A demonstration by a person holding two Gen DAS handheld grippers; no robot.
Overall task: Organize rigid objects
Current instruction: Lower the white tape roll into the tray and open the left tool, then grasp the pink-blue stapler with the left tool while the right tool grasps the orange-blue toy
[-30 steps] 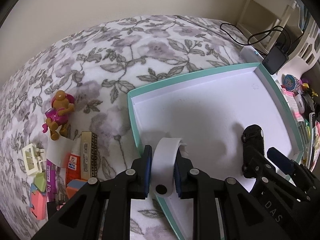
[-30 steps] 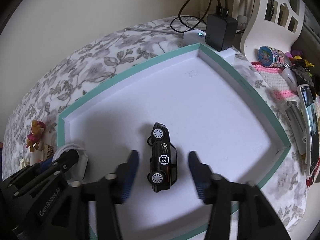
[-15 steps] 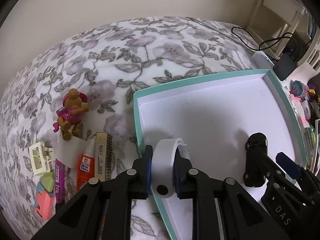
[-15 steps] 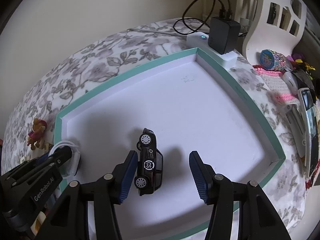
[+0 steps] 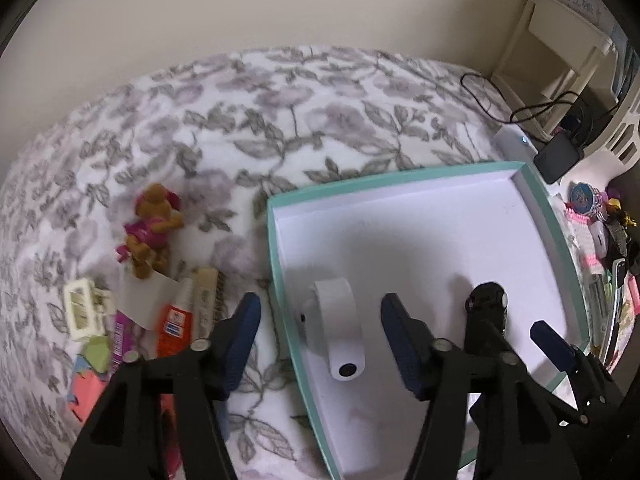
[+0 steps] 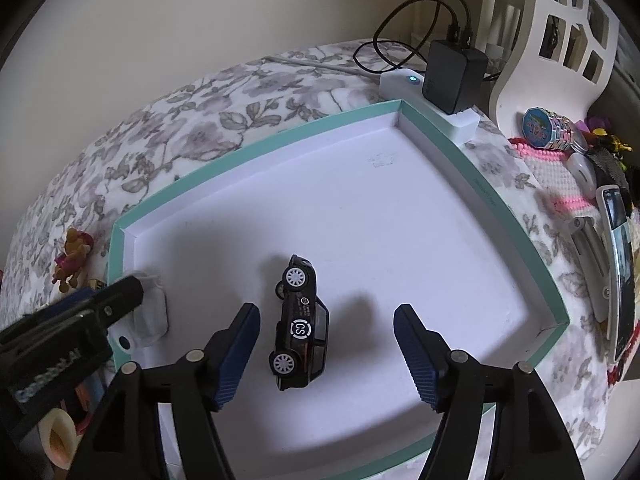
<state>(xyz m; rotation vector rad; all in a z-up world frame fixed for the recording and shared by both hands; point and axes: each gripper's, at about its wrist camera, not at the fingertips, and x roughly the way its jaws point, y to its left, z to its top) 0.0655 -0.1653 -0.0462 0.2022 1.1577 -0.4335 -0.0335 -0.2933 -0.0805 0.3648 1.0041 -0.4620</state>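
A teal-rimmed white box lid (image 5: 276, 264) (image 6: 256, 148) lies on the flowered bedspread. Inside it, near its left wall, rests a white strap-like band (image 5: 340, 328) (image 6: 150, 312). My left gripper (image 5: 320, 340) is opening, and the band lies between its blue pads without touching them. A black toy car (image 6: 300, 324) (image 5: 486, 304) lies on its side in the lid. My right gripper (image 6: 326, 354) is opening too, with the car between its pads and apart from both.
Left of the lid lie a brown and pink toy figure (image 5: 150, 228), a white clip (image 5: 82, 312), an orange tube (image 5: 174, 324) and bright foam pieces (image 5: 90, 376). A charger (image 6: 452, 76) on a white power strip sits at the lid's far corner. Small items crowd the right edge.
The left gripper let go of the white band, which now lies in the lid. The right gripper's jaws spread wider around the toy car.
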